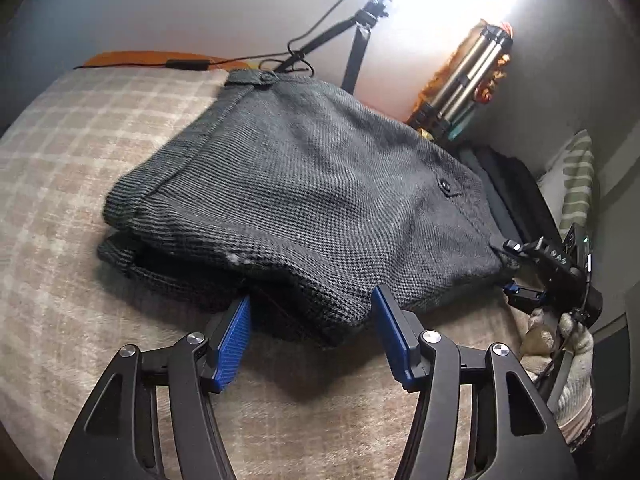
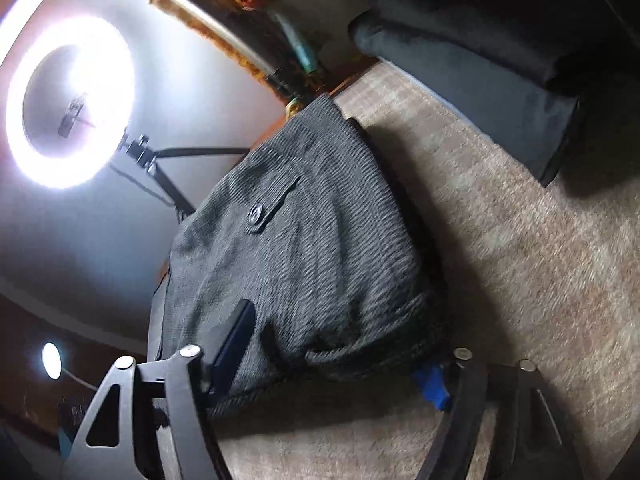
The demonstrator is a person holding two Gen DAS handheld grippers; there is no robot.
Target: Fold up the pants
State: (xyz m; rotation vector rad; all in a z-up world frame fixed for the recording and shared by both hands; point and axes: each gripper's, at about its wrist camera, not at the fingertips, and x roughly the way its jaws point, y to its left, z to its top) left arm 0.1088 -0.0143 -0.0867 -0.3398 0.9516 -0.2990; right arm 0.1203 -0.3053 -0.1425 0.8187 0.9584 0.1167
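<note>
Dark grey woven pants (image 1: 304, 184) lie folded in a thick stack on a beige checked blanket (image 1: 80, 184). A buttoned pocket flap (image 2: 264, 208) faces up. My left gripper (image 1: 312, 296) is at the near edge of the stack. Its blue pads (image 1: 232, 344) stand apart with the bulging fold between their tips, and it is open. My right gripper (image 1: 512, 268) is at the right corner of the pants, held by a gloved hand (image 1: 572, 360). In the right wrist view the right gripper (image 2: 332, 340) has one finger on top of the cloth and one at its edge, shut on the stack.
A bright ring light (image 2: 68, 100) on a black stand (image 1: 356, 40) is behind the blanket. A folded metal tripod (image 1: 468, 76) leans by an orange fringe. A dark bag (image 2: 480, 52) lies on the blanket beyond the pants, and a green striped cloth (image 1: 576, 184) sits at the right.
</note>
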